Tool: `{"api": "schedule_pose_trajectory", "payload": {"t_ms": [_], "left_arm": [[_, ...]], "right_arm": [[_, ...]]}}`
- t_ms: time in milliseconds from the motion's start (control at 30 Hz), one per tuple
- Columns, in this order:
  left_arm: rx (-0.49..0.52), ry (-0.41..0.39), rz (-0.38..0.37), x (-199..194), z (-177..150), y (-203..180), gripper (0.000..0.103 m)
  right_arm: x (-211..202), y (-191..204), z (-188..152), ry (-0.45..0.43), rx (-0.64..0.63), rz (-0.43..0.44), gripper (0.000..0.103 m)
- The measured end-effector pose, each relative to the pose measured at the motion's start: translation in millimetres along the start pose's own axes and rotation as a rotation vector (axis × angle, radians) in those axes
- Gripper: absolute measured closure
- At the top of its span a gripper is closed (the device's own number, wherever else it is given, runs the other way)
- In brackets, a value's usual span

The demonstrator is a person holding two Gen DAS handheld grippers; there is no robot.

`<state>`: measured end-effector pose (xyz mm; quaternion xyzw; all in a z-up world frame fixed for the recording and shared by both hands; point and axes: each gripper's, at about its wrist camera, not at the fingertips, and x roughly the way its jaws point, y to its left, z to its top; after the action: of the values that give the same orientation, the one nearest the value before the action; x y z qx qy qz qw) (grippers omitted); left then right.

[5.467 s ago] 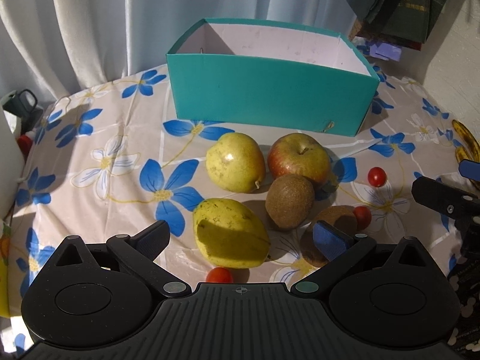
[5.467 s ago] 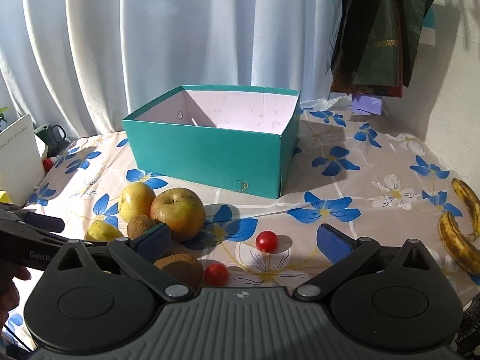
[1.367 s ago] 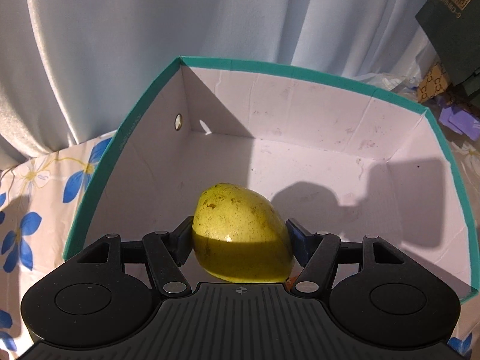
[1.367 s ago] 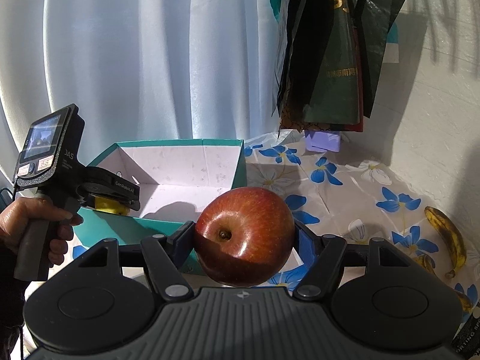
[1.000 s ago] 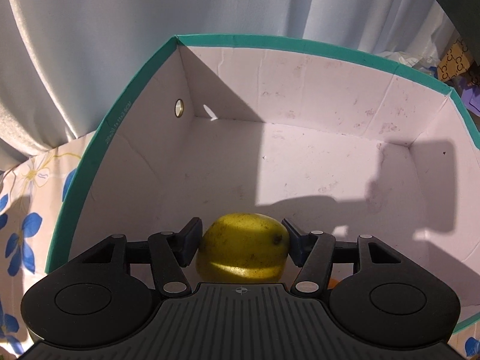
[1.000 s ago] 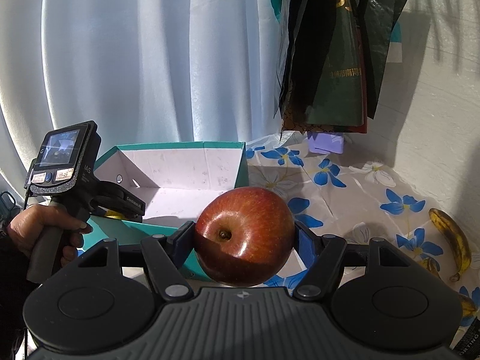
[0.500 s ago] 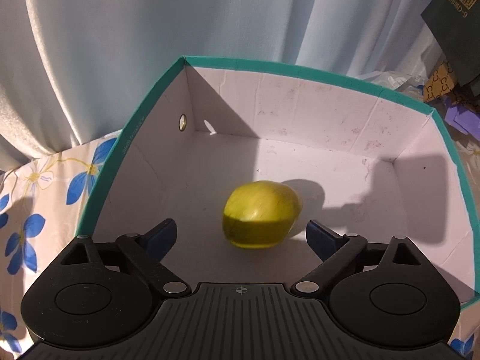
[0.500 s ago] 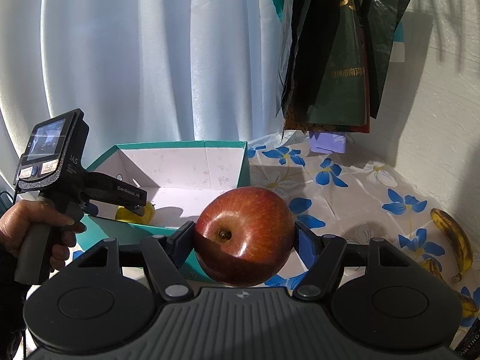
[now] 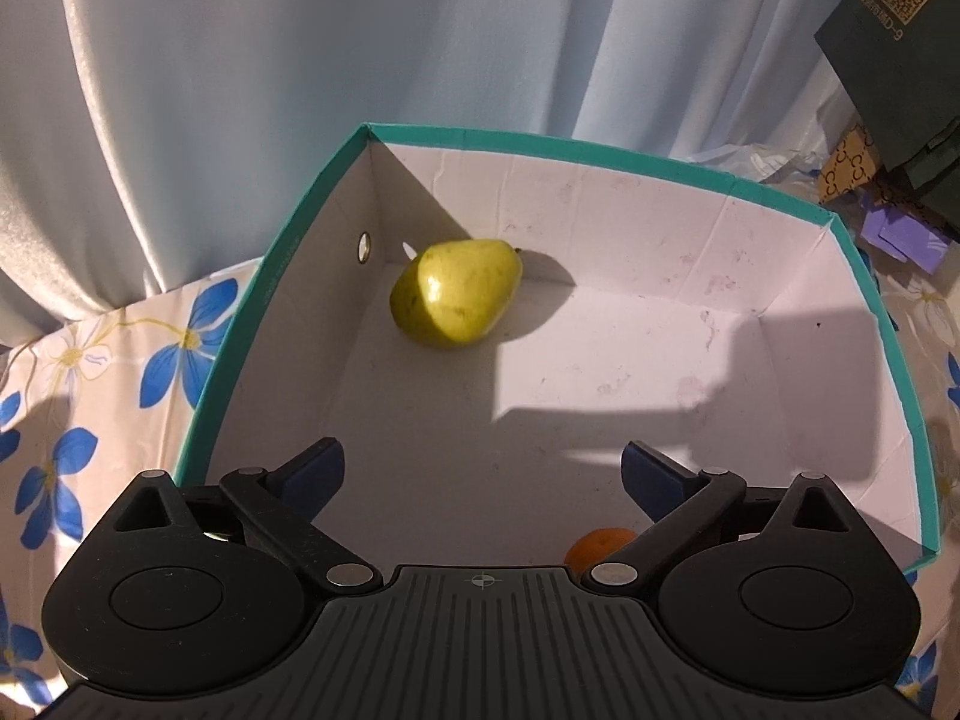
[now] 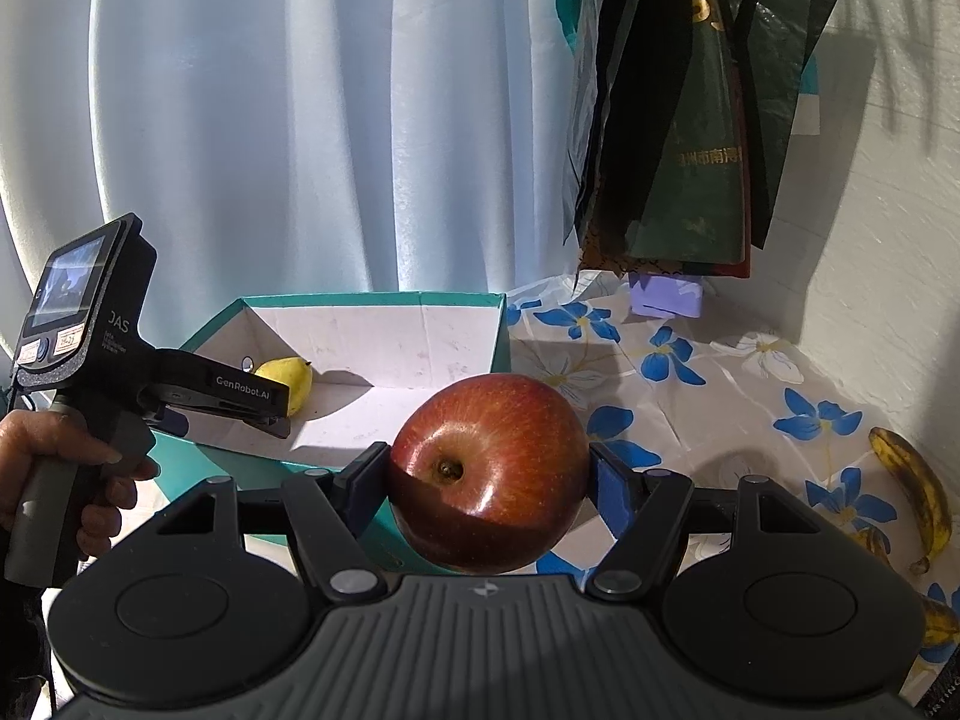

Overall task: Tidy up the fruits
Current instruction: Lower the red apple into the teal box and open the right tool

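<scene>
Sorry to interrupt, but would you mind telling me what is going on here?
A person is sorting fruit into a teal box with two hand-held grippers. The left gripper has just been opening, with nothing between its fingers; a yellow pear lies in the box's far corner. The right gripper is clamped on a red apple, held in front of the box. Bananas remain on the table.

Hard sunlight, crisp shadows — sharp focus, fisheye-bent edges

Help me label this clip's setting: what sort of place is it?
Probably a home: a table under a blue-flowered tablecloth, pale curtains behind, shopping bags hanging on the wall.
</scene>
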<state>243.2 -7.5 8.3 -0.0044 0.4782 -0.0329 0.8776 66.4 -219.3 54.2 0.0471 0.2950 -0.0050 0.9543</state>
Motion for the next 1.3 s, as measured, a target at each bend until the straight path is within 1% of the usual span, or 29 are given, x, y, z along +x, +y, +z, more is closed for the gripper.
{"api": "schedule_pose_trajectory", "payload": {"t_ms": [100,233,367,433,500,600,633,700,833,867,967,1033,1100,1133,1233,1300], "left_arm": [[-0.007,-0.031,-0.012,-10.1,-3.3,2.2,0.002],[-0.041,-0.07,-0.07,-26.9,-9.6,7.7,0.001],[-0.033,-0.11,-0.083,-48.7,-17.4,8.9,0.001],[-0.055,-0.134,-0.108,-61.9,-23.1,14.0,0.001],[-0.089,-0.159,-0.152,-75.4,-30.9,21.4,0.0],[-0.121,-0.166,-0.186,-88.7,-40.1,30.2,0.0],[-0.123,-0.166,-0.18,-91.7,-43.4,31.7,0.0],[-0.11,-0.161,-0.129,-96.5,-52.6,33.2,0.0],[-0.092,-0.116,0.025,-93.8,-70.1,29.8,0.0],[-0.089,-0.1,0.052,-92.1,-74.4,30.1,0.0],[-0.073,-0.049,0.098,-85.3,-84.3,29.2,0.0],[-0.075,-0.035,0.125,-84.7,-91.2,31.4,0.0],[-0.094,-0.041,0.141,-89.8,-98.2,37.9,0.0],[-0.107,-0.042,0.137,-93.1,-101.7,42.0,0.0],[-0.176,-0.046,0.093,-98.2,-108.7,54.8,0.0],[-0.212,-0.045,0.082,-97.8,-112.3,62.3,0.0]], "right_arm": [[1.1,0.4,0.7,-0.001,-0.003,0.004,0.033],[2.6,1.0,2.6,-0.004,-0.006,0.006,0.033],[5.6,2.3,5.3,-0.007,-0.011,0.011,0.033],[7.4,3.8,6.3,-0.01,-0.02,0.017,0.033],[9.6,5.5,7.4,-0.009,-0.026,0.022,0.033],[14.6,9.0,8.8,-0.005,-0.034,0.033,0.033],[16.5,10.9,9.5,-0.004,-0.041,0.038,0.033],[20.2,14.7,11.3,-0.005,-0.053,0.046,0.033],[30.6,23.3,15.1,-0.013,-0.079,0.063,0.033],[34.1,25.7,15.9,-0.016,-0.086,0.065,0.033],[48.0,31.7,18.7,-0.016,-0.101,0.063,0.033],[58.1,35.6,19.7,-0.01,-0.114,0.064,0.033],[68.1,39.1,20.2,-0.001,-0.126,0.062,0.033],[73.1,41.4,20.3,0.004,-0.134,0.061,0.033],[90.5,46.7,20.0,0.028,-0.154,0.061,0.033],[101.8,49.2,19.5,0.054,-0.159,0.058,0.033]]}}
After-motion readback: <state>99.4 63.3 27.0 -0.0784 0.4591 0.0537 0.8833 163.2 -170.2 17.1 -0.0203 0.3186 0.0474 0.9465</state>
